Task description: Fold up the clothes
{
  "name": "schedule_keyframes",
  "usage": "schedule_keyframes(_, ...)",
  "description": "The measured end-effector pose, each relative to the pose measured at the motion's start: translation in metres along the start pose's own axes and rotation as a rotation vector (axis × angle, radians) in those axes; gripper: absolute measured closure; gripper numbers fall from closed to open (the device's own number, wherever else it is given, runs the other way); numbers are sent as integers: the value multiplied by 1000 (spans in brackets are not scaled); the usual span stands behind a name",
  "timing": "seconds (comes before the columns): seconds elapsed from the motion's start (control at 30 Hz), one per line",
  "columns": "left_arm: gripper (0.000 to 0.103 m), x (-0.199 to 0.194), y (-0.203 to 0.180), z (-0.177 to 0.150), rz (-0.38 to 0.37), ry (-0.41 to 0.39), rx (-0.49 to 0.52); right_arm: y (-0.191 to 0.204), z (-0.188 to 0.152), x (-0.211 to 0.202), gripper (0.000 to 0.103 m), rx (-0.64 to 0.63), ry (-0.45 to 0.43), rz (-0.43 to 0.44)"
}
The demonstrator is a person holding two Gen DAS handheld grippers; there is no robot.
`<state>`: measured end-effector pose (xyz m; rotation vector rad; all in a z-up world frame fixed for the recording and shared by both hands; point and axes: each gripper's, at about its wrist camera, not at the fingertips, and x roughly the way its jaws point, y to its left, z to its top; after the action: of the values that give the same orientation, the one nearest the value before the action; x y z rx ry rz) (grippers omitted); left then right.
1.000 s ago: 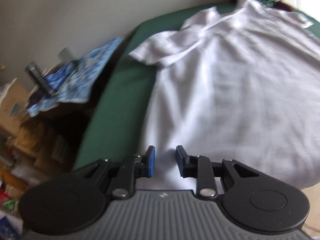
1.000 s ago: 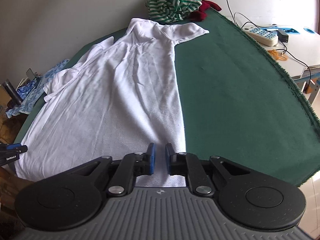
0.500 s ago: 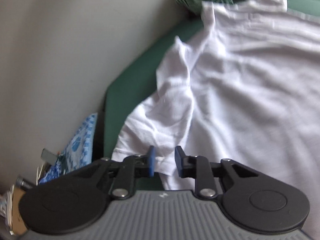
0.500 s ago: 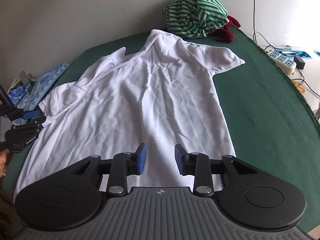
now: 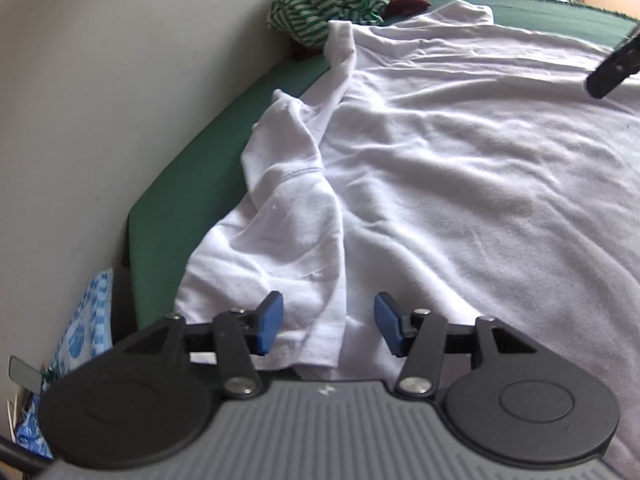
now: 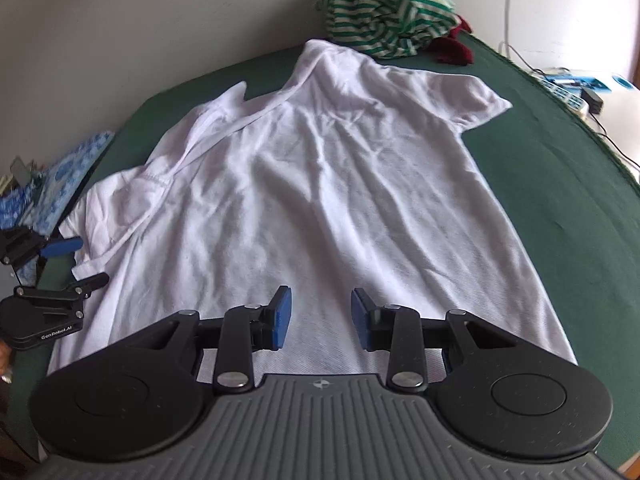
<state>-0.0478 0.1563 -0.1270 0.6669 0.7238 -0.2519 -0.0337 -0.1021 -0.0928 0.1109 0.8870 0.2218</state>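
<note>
White shirt [image 6: 320, 184] lies beneath my 2 claws: left claw [image 5: 328, 328] just widened over its sleeve, right claw [image 6: 320, 318] parted, both empty, tilted down.

The left wrist camera is sitting just behind the left gripper [image 5: 328, 328] and looking forward and downward along its fingers, close over the crumpled sleeve [image 5: 288, 240] of the white shirt [image 5: 480, 184]; the wall is running along the far left of those fingers; the right wrist camera is riding behind the right gripper [image 6: 320, 318] and facing down the length of the same shirt [image 6: 320, 184] from its hem end, somewhat farther back; both views are taking in the shirt, the green table cover [image 6: 560, 184] and the striped garment [image 6: 384, 12] beyond the fingertips (each is also catching part of the other tool at its edge).
</note>
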Motion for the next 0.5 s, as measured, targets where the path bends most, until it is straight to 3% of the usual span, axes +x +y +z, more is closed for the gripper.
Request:
schedule_keyframes(0.03, 53, 3, 4, 0, -2, 2, -15, 4, 1, 4, 68, -18, 7, -1)
schedule_keyframes(0.07, 68, 6, 8, 1, -11, 12, -35, 8, 2, 8, 68, -35, 13, -1)
schedule_keyframes(0.1, 96, 10, 13, 2, -13, 28, -54, 11, 3, 12, 68, -48, 21, -1)
schedule_keyframes(0.23, 99, 16, 34, 4, 25, 22, -95, 17, 3, 25, 62, -75, 43, -8)
schedule_keyframes(0.33, 99, 9, 76, 19, 89, -38, -183, 23, 2, 29, 51, -124, 45, -17)
schedule_keyframes(0.4, 99, 10, 117, 27, 167, -57, -284, 28, 1, 31, 47, -161, 45, -22)
schedule_keyframes(0.5, 98, 36, 172, 19, 302, 17, -426, 29, -1, 30, 47, -163, 35, -29)
